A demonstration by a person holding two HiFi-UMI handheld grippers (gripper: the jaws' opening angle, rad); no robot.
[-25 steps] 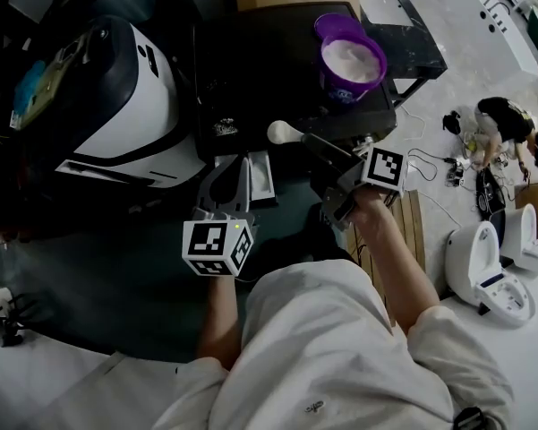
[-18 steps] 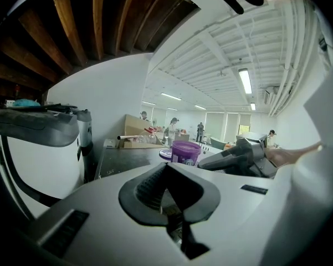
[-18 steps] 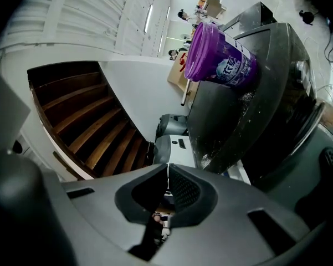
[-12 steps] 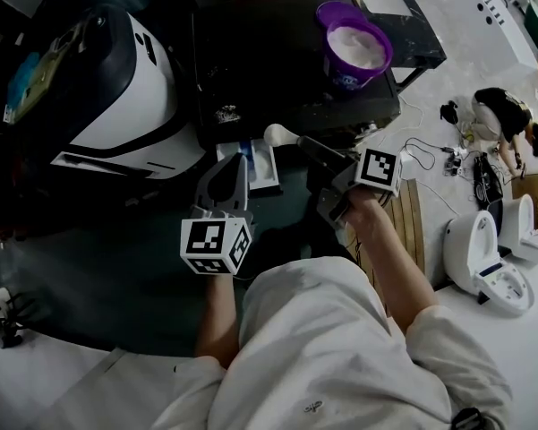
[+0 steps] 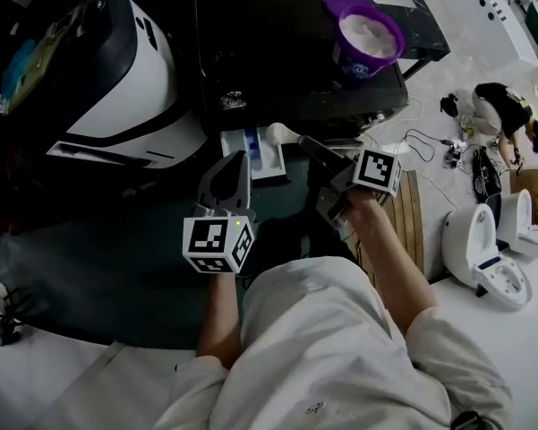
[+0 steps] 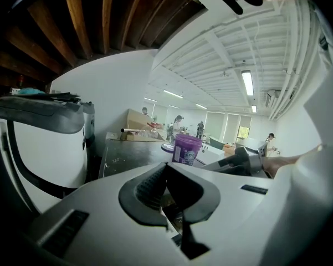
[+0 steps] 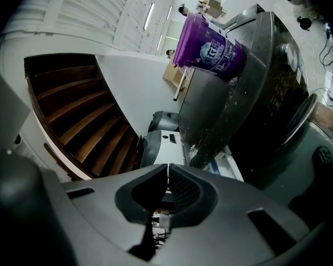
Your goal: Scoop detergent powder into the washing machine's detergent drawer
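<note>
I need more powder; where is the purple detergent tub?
Head view, upper right: the purple detergent tub stands on top of the washing machine, beyond the scoop.

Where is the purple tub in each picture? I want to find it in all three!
Head view: the purple tub is at the top right, open, with white powder inside.
Left gripper view: the purple tub is near the middle, just above the jaws, small and far off.
Right gripper view: the purple tub is at the top middle, leaning with the tilted picture.
Shared landmark: the dark machine top that it stands on, also seen here and here.
</note>
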